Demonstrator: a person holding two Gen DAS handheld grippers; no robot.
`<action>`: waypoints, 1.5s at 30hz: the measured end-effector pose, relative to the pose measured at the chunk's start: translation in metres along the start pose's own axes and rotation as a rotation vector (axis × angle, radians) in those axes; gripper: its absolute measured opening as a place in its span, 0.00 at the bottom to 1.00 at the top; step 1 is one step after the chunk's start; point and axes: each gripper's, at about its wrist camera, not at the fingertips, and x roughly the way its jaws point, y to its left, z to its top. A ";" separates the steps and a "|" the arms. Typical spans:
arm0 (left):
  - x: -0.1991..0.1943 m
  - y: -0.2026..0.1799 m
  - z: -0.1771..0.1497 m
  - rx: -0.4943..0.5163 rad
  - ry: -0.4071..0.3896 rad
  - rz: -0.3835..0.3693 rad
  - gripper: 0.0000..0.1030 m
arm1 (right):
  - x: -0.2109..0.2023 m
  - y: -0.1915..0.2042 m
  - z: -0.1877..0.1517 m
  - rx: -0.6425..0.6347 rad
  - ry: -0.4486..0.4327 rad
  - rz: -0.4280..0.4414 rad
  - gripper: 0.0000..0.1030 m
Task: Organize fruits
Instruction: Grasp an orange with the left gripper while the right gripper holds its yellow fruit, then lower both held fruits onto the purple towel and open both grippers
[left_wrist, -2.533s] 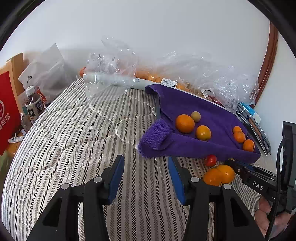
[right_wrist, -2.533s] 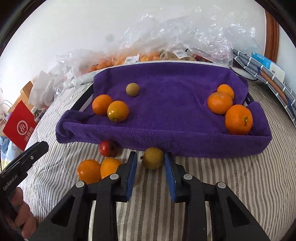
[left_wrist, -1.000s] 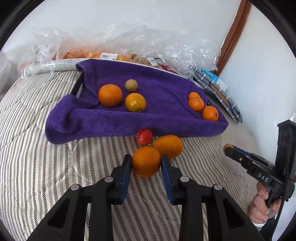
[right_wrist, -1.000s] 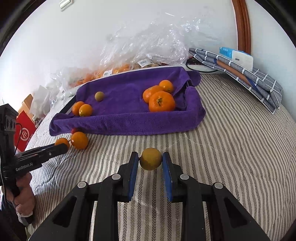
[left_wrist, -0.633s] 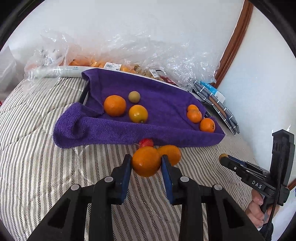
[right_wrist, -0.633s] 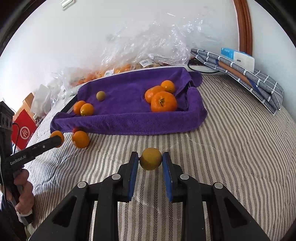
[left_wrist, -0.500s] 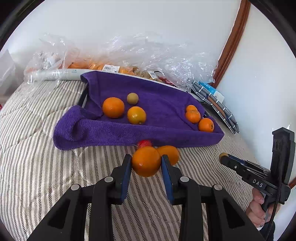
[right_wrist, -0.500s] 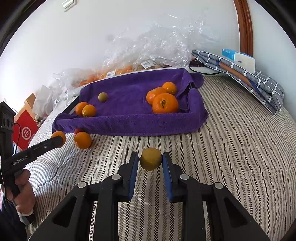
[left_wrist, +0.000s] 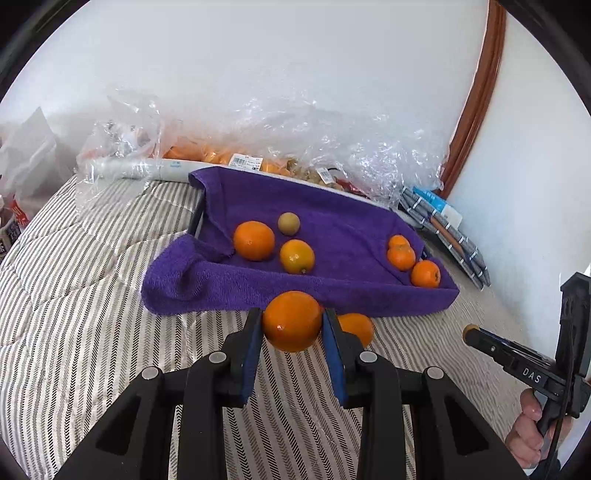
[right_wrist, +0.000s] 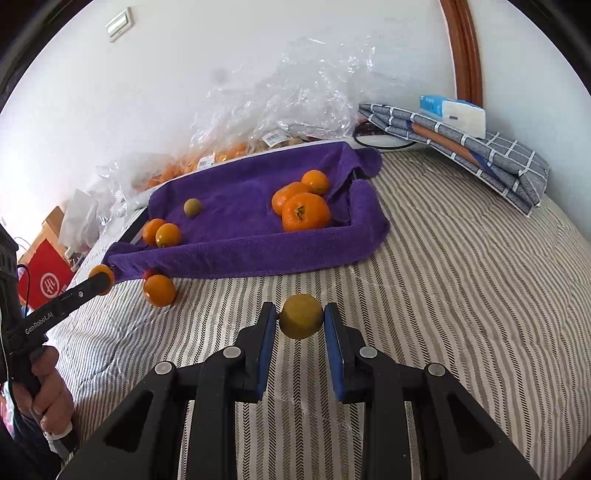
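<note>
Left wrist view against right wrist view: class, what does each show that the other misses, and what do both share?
Only the left wrist view shows the left gripper clamped on a large round orange from behind. Only the right wrist view shows the small yellow-green round fruit whole, pinched by the right gripper, and a red paper bag. Both show the purple towel-lined tray holding six fruits, and one loose orange on the striped bedcover.

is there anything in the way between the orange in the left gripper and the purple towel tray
Nothing visible blocks it. The left hand-held gripper holds the orange just short of the purple towel tray; only the tray's low front edge lies between. Inside, the middle is bare, with fruit grouped at either end.
</note>
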 end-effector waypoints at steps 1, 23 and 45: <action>-0.002 0.001 0.000 -0.005 -0.007 -0.002 0.29 | -0.003 0.001 0.001 -0.003 -0.004 -0.005 0.26; -0.031 0.039 0.016 -0.119 -0.099 0.087 0.29 | -0.041 0.041 0.047 -0.038 -0.060 -0.002 0.26; 0.007 0.060 0.093 -0.190 -0.122 0.110 0.29 | 0.031 0.062 0.112 -0.059 -0.110 0.084 0.26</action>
